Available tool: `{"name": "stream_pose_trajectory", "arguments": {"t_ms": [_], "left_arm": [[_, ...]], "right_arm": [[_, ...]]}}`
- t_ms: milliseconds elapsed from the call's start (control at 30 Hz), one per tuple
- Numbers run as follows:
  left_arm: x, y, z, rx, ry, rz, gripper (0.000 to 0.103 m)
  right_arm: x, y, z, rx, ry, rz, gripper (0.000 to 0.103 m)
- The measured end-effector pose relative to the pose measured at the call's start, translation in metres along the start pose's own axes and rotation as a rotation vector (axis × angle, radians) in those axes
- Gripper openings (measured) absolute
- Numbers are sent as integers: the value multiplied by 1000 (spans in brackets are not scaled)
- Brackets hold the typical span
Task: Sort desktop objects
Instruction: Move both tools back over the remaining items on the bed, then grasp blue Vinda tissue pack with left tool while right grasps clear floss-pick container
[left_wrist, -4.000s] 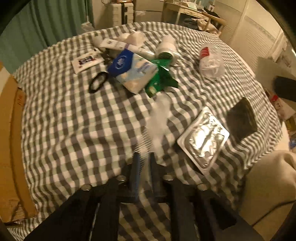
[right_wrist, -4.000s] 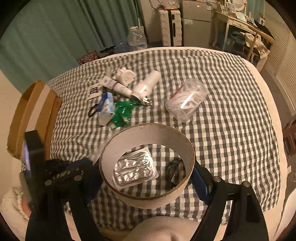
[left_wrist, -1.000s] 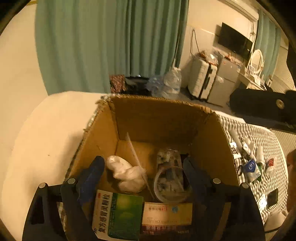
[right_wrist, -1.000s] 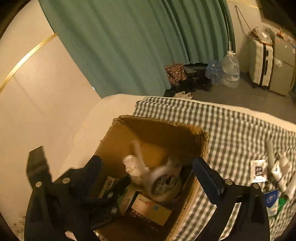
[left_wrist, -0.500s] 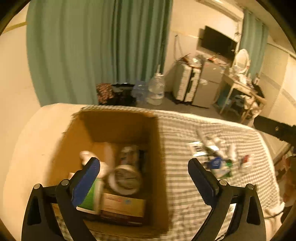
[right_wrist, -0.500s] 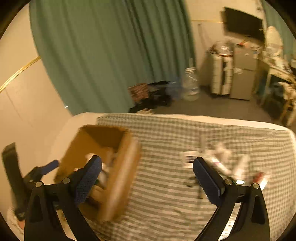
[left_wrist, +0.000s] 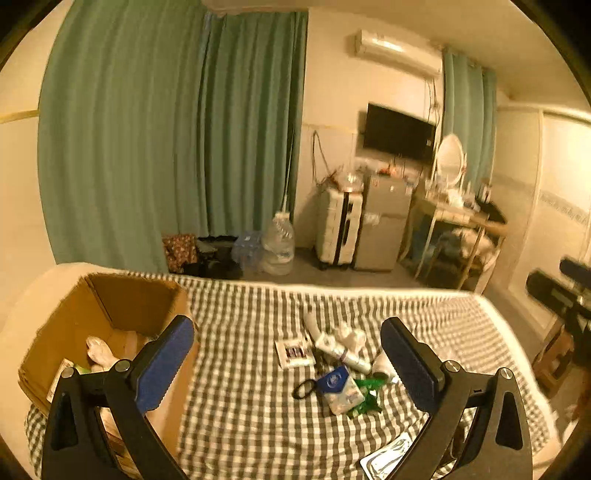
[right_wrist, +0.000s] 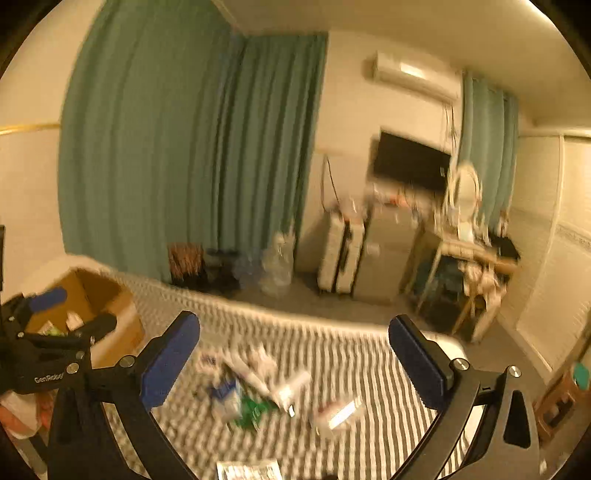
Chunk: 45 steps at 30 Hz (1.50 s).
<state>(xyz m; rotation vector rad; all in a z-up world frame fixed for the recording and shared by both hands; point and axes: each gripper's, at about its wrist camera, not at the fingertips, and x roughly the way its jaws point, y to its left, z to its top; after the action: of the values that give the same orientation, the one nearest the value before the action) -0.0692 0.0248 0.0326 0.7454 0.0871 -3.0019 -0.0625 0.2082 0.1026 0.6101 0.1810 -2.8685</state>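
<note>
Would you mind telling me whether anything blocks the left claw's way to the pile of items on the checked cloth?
Nothing visible does. The left claw is open and empty, and only bare checked cloth lies before the pile. The box stands off to the left.

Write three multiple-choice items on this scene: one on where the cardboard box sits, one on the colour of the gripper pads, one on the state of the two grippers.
1. The cardboard box sits where in the left wrist view?
A. left of the pile of small items
B. right of the pile
C. on the floor

2. The pads of the left gripper are:
A. red
B. blue
C. white

3. The left gripper and the right gripper are:
A. both shut on a box
B. one holding scissors
C. both open, empty

Key: 1 A, the box stands at the left end of the checked cloth; 2 B, the pads show blue; 3 C, nothing lies between the wide jaws.
</note>
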Motion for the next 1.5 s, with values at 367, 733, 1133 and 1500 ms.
{"name": "stream_pose_trajectory", "arguments": {"t_ms": [367,733,1133,1500], "left_arm": [[129,-39,-78,9,331,50,103],[217,-46,-113,-97,482,-14,103],[226,-27,-118,-145,497,-119,54],[156,-23,-110,-72,433,-72,53]], "right_arm": [[127,-65,-86,361,331,-62,103],[206,-96,-146,571,477,-75,103],[246,-110,-182,665,600,-59,65],[193,-96,-179,619,596,-12,64]]}}
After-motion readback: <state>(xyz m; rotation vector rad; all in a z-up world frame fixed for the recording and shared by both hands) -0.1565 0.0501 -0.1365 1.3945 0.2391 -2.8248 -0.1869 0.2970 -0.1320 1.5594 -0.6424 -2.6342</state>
